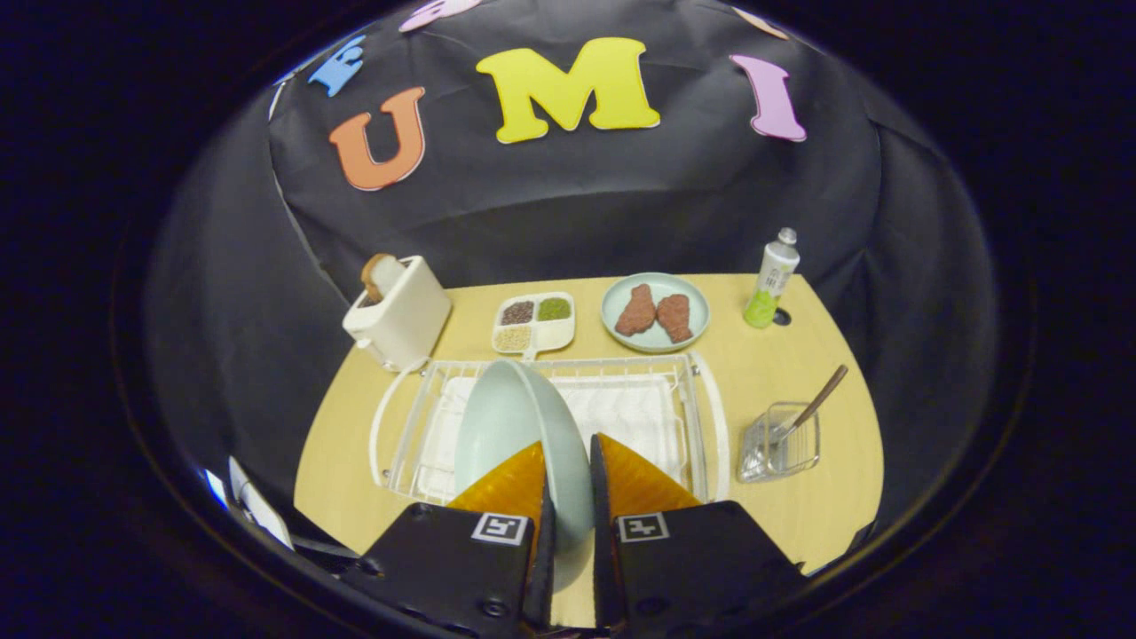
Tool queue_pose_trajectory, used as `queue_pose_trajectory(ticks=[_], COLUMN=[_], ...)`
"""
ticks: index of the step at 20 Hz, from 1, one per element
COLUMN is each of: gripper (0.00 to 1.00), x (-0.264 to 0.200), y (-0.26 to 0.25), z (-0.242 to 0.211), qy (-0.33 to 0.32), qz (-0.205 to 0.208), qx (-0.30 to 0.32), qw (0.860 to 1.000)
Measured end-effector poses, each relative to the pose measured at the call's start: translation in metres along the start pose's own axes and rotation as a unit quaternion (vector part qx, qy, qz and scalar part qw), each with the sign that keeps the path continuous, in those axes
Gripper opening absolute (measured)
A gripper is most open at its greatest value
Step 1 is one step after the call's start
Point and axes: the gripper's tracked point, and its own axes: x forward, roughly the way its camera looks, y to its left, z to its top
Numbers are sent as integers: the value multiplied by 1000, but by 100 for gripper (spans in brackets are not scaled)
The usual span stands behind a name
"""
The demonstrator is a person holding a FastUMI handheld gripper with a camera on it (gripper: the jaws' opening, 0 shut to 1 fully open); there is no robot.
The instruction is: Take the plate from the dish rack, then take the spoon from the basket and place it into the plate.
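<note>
A pale green plate (510, 417) stands on edge between my gripper's (566, 457) two orange fingers, over the white wire dish rack (701, 417). Both fingers press on its rim, so the gripper is shut on the plate. The plate looks raised a little above the rack's white mat. To the right of the rack a small clear wire basket (781, 444) holds a spoon (812, 404) with a brown handle that leans up and to the right.
Beyond the rack stand a white toaster (399, 315) with bread in it, a divided tray (534, 324) of grains, a plate (655, 311) with two brown pieces of food and a green-and-white bottle (770, 280). The wooden table (825, 506) ends close behind them.
</note>
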Motion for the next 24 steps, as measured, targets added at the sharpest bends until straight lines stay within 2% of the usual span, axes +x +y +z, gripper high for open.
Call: queue_pose_trajectory(ticks=[2,7,12,18,21,24], gripper=[23,23,22,23,26,38], x=[-2,16,43,71,75,75], y=[-11,-55,-91,-106,-114,-117], z=[-37,-136,-190,-207,-207,-206], qy=[11,67,63,74,72,72], qz=[34,75,93,125,112,102], qx=[23,106,169,224,212,196], qw=[999,989,979,964,968,973])
